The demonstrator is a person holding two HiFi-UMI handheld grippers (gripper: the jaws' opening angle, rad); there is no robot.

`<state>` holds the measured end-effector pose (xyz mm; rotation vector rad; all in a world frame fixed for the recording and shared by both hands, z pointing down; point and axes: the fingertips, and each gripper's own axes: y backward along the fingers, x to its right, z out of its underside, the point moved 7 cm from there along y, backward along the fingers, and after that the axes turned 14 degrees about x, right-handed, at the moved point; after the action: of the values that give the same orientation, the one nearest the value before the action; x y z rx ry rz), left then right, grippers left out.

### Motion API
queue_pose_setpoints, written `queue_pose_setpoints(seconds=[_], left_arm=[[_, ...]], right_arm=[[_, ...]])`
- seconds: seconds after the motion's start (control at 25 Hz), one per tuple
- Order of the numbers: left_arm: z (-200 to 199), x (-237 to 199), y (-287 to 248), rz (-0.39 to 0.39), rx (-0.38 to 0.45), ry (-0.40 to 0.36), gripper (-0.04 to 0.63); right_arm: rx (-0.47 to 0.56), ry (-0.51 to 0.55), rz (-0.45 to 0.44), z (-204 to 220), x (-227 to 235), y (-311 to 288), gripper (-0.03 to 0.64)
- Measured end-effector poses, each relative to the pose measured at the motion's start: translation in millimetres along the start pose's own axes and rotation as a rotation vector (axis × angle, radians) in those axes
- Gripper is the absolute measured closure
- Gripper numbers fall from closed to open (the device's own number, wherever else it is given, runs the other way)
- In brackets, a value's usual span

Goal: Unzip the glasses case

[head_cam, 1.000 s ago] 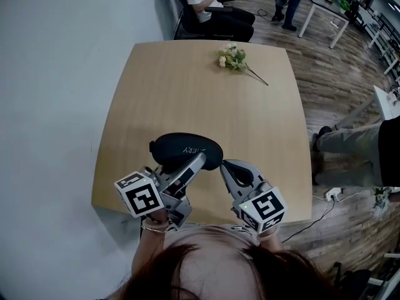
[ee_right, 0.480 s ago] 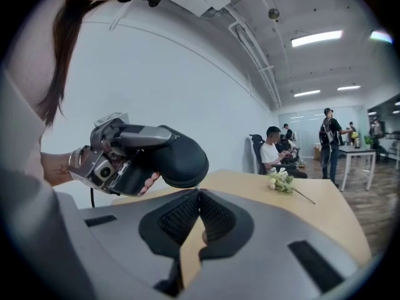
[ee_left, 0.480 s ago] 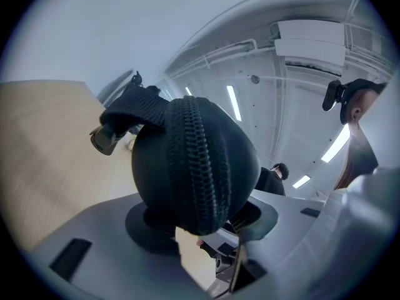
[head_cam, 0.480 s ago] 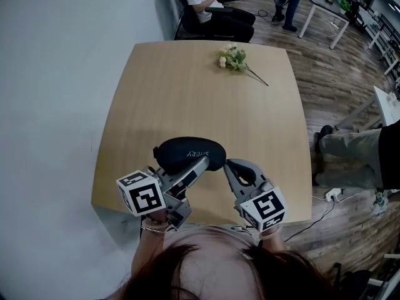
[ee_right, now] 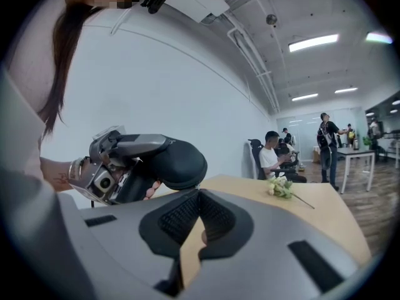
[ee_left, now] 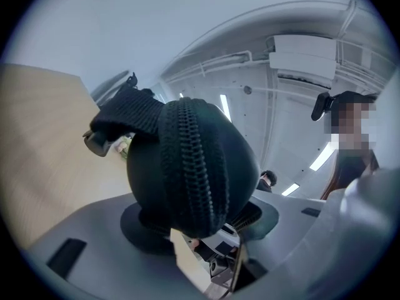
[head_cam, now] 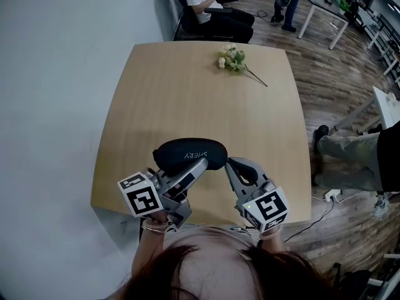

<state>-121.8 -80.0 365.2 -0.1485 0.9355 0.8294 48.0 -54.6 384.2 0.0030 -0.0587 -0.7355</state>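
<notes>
The black oval glasses case (head_cam: 187, 152) hangs just above the near part of the wooden table (head_cam: 187, 86). My left gripper (head_cam: 199, 162) is shut on its near end. In the left gripper view the case (ee_left: 187, 167) fills the space between the jaws. Its zipper (ee_left: 190, 155) runs down the middle facing the camera, and a black woven strap (ee_left: 125, 116) sticks out at the upper left. My right gripper (head_cam: 229, 163) sits just right of the case, apart from it. Its jaws are shut and empty (ee_right: 199, 195), with the case (ee_right: 178, 161) up to their left.
A small bunch of pale flowers (head_cam: 232, 58) lies at the table's far side. A seated person (head_cam: 212, 8) is beyond the far edge, and another person's leg (head_cam: 350, 149) is to the right. The table's front edge is close under both grippers.
</notes>
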Motion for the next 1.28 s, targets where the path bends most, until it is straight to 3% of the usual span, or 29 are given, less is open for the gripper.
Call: queue_pose_setpoints(seconds=[0.44, 0.8, 1.28], left_arm=[[-9.5, 0.8, 0.8, 0.075, 0.148, 0.059, 0.353], [-14.5, 0.9, 8.7, 0.070, 0.228, 0.051, 0.353], [-14.1, 2.1, 3.2, 0.036, 0.094, -0.013, 0.365]], right_arm=[[0.017, 0.072, -0.049, -13.3, -8.1, 0.8, 0.603], [0.003, 0.075, -0.086, -11.4, -18.8, 0.4, 0.603], [-0.066, 0.172, -0.106, -3.5, -15.5, 1.7, 0.603]])
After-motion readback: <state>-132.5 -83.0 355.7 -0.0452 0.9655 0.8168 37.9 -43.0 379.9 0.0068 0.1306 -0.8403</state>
